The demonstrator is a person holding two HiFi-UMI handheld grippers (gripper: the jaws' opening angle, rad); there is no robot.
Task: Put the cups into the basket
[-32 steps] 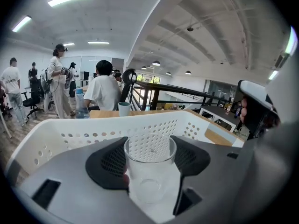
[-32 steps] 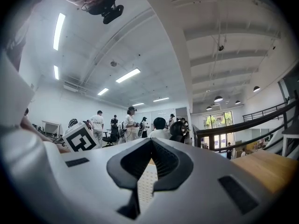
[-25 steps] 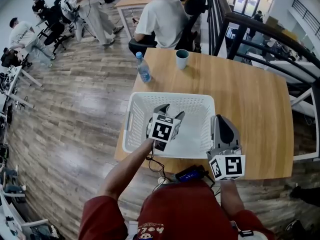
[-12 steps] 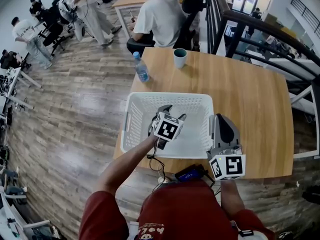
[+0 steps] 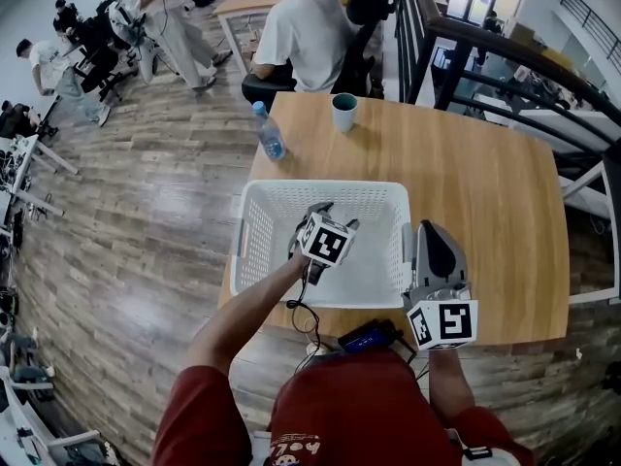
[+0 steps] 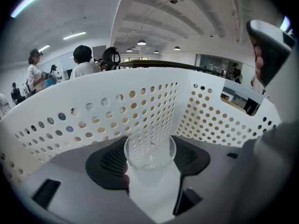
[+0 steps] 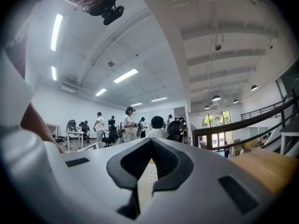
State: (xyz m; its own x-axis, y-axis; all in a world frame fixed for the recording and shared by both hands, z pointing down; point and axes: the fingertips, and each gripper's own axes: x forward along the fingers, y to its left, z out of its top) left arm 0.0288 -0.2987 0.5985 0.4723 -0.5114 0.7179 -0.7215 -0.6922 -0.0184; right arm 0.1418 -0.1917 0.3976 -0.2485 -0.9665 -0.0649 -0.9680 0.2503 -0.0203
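A clear cup point(image 6: 150, 148) sits upright between the pads of the left hand-held gripper point(image 6: 149, 160). The jaws are closed to a narrow span against the cup's sides, one black pad on each flank. The cup looks empty, and the holes of the wall behind show through it. It is held inside the white perforated basket point(image 6: 93, 107), whose walls rise around it on all sides in the left gripper view.

From the head view, the left hand-held gripper point(image 5: 332, 217) reaches into the basket point(image 5: 320, 188) from the near side. Its marker cube is over the basket's middle and hides the cup from that camera.

The right hand-held gripper point(image 5: 434, 231) is just outside the basket's right wall, over the table point(image 5: 485, 192), and points away from the person. In its own view the right hand-held gripper point(image 7: 150, 158) has its jaws brought together at the tips with nothing between them. Only a sliver of the basket's holed wall shows through the slit between the pads.

The basket stands at the near edge of the table. Well apart from it, at the far edge, a teal cup point(image 5: 343, 113) stands upright. A water bottle point(image 5: 269, 131) stands near the far left corner. A person in a white shirt point(image 5: 310, 27) sits beyond that edge.
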